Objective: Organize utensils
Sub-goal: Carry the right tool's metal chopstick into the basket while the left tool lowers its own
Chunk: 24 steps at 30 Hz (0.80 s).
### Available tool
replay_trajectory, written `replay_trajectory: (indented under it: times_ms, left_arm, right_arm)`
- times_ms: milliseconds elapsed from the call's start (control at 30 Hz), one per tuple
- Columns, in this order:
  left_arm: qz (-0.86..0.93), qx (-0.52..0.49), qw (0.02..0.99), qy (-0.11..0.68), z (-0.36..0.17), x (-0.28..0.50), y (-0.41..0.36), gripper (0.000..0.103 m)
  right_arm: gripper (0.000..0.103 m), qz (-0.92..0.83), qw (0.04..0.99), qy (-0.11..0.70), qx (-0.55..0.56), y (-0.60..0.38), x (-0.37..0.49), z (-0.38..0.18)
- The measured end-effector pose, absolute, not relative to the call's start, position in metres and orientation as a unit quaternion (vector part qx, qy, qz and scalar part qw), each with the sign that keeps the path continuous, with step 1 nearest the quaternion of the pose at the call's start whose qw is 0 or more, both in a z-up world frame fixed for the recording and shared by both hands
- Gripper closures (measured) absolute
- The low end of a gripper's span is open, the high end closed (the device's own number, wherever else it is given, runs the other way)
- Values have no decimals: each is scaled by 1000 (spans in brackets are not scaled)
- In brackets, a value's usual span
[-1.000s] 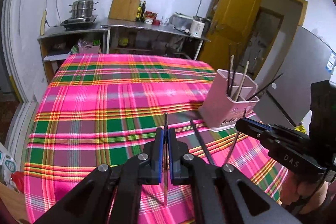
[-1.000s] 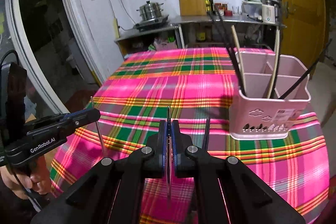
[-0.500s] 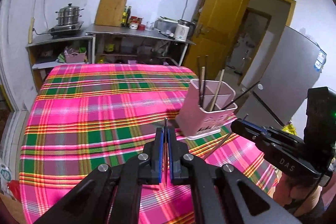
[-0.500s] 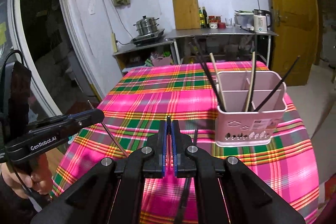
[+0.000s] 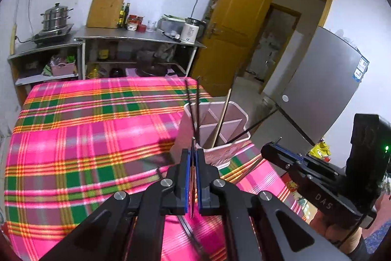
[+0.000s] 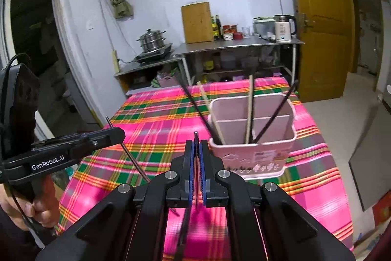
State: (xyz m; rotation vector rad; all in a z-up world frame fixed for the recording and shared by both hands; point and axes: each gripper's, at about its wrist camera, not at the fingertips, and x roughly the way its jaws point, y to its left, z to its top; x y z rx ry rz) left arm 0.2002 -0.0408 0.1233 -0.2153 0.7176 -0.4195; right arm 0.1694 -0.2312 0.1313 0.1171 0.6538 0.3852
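A pink divided utensil holder (image 5: 220,124) (image 6: 254,151) stands on the plaid table and holds several dark and wooden chopsticks. My left gripper (image 5: 193,158) is shut on a thin dark chopstick (image 5: 193,146), held above the table just in front of the holder's near left corner. It also shows in the right wrist view (image 6: 114,133), its chopstick (image 6: 132,155) slanting down. My right gripper (image 6: 195,146) is shut on a dark chopstick (image 6: 196,136), close to the holder's left side. It shows in the left wrist view (image 5: 271,151) to the right of the holder.
The pink plaid tablecloth (image 5: 85,138) covers the table. Behind it stand metal shelves (image 5: 136,38) with a steamer pot, a cutting board, bottles and a kettle. A yellow door (image 5: 239,28) and a grey fridge (image 5: 317,89) are at the right.
Both grippers have risen and moved closer to the pink holder, each still holding its chopstick. The holder looks larger and nearer in both views.
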Motion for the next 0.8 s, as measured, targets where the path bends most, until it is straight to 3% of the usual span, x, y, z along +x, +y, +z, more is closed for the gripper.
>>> replay_trajectory:
  times_ms: [500,800]
  left_arm:
    - [-215,-111,922,301,179,255,-72,99]
    - [-206,-107,927,295,175,285,-85,99]
  right_arm:
    - [99,152,949,265,77,-263,208,176]
    - [99,134,959,239,78,-268,230,189]
